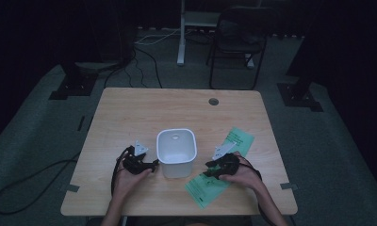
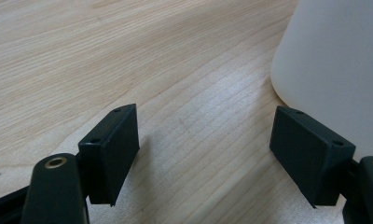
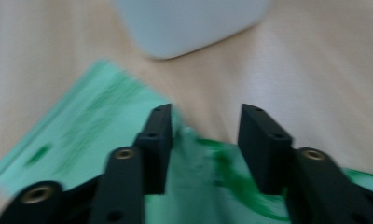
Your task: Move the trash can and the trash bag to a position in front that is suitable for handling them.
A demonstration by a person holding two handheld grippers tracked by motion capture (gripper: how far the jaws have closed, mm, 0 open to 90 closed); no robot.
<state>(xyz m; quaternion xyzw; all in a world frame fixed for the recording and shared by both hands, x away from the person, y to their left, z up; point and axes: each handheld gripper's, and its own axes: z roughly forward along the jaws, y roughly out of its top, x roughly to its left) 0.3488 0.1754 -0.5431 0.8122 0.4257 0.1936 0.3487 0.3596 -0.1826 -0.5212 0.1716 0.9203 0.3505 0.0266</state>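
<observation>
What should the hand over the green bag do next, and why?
Probably lower the right gripper a little and close it on the edge of the green bag. Its jaws stand apart over the bag, which lies flat on the table, with nothing pinched yet. The white bin stands empty beside it, and the left gripper waits open at its side.

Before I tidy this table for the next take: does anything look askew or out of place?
The green plastic bag lies slantwise beside the white bin, rumpled between the right gripper's open jaws. Nothing looks spilled or damaged.
</observation>
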